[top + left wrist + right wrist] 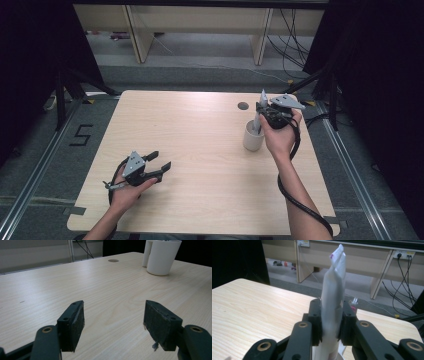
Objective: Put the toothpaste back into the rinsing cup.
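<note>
Clamping a white tube (333, 297) over the white cup (253, 136), right gripper (263, 114) risks tipping it; left gripper (159, 165) gapes empty.

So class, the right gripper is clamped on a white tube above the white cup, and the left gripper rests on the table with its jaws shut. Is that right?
Not quite. The left gripper has its jaws open with nothing between them, as the left gripper view shows. The rest holds: the right gripper is clamped on the white tube above the white cup.
</note>
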`<state>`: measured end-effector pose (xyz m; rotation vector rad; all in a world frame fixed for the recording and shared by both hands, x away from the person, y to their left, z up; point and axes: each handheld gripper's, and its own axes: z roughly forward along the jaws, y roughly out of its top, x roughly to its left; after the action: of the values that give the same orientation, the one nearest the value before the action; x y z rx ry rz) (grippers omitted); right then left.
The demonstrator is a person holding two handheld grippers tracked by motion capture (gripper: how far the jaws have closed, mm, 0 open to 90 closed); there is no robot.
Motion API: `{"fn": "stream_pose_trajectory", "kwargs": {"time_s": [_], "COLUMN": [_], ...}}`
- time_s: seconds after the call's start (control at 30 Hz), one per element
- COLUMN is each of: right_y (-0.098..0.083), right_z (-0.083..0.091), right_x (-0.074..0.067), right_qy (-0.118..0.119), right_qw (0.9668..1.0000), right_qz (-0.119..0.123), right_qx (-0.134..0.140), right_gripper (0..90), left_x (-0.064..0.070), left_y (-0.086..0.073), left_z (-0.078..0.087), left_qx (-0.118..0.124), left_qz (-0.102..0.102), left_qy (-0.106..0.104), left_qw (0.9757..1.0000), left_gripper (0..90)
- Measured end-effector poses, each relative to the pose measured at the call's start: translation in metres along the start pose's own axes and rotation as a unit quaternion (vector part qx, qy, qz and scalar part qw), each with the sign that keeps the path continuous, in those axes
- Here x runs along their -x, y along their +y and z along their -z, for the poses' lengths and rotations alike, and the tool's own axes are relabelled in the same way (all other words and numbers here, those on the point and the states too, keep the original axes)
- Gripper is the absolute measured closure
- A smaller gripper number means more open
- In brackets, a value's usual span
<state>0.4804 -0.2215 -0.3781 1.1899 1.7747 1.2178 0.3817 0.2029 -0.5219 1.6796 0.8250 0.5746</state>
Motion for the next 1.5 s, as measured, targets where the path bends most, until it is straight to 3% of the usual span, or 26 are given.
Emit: {"fn": "stream_pose_trajectory", "kwargs": {"time_s": [0.5,0.53,0.6,0.77,0.8,0.87,1.13,1.17,1.27,1.3,1.33,1.43,1.47,1.5], "right_y": [-0.012,-0.013,-0.013,-0.018,-0.019,-0.020,-0.025,-0.026,-0.027,-0.027,-0.028,-0.030,-0.030,-0.031], "right_z": [-0.006,-0.005,-0.006,-0.008,-0.008,-0.010,-0.013,-0.013,-0.015,-0.015,-0.016,-0.016,-0.016,-0.017], "right_x": [0.000,-0.002,0.000,0.001,-0.001,0.001,0.003,0.001,0.004,0.002,0.003,0.004,0.001,0.002], "right_qy": [-0.008,-0.013,-0.010,-0.010,-0.012,-0.010,-0.013,-0.017,-0.013,-0.014,-0.017,-0.018,-0.017,-0.017], "right_qw": [0.9999,0.9998,0.9999,0.9999,0.9997,0.9999,0.9998,0.9997,0.9999,0.9997,0.9998,0.9998,0.9995,0.9996], "right_qz": [-0.006,-0.016,-0.003,-0.007,-0.020,-0.008,-0.008,-0.018,-0.004,-0.016,-0.004,-0.003,-0.019,-0.018], "right_qx": [0.003,0.001,-0.003,-0.005,-0.007,-0.003,-0.010,-0.008,-0.008,-0.010,-0.007,-0.010,-0.016,-0.013], "right_gripper": [76.1,76.1,76.1,76.1,76.1,76.1,76.0,76.0,76.0,76.0,76.1,76.0,76.0,76.0], "left_x": [0.000,0.000,0.000,0.000,0.000,0.000,0.000,0.000,0.000,0.000,0.000,0.000,0.000,0.000], "left_y": [0.000,0.000,0.000,0.000,0.000,0.000,0.000,0.000,0.000,0.000,0.000,0.000,0.000,0.000], "left_z": [0.000,0.000,0.000,0.000,0.000,0.000,0.000,0.000,0.000,0.000,0.000,0.000,0.000,0.000], "left_qx": [0.000,0.000,0.000,0.000,0.000,0.000,-0.001,-0.001,0.000,0.000,0.000,-0.001,0.000,0.000], "left_qz": [-0.001,-0.001,-0.001,-0.001,-0.001,-0.001,-0.002,-0.002,-0.002,-0.002,-0.002,-0.003,-0.001,-0.001], "left_qy": [0.000,0.000,0.000,0.000,0.000,0.000,-0.001,-0.001,-0.001,0.000,0.000,-0.001,0.000,-0.001], "left_qw": [1.0000,1.0000,1.0000,1.0000,1.0000,1.0000,1.0000,1.0000,1.0000,1.0000,1.0000,1.0000,1.0000,1.0000], "left_gripper": [32.6,32.5,32.5,32.5,32.5,32.5,32.6,32.6,32.6,32.6,32.6,32.6,32.6,32.6]}}
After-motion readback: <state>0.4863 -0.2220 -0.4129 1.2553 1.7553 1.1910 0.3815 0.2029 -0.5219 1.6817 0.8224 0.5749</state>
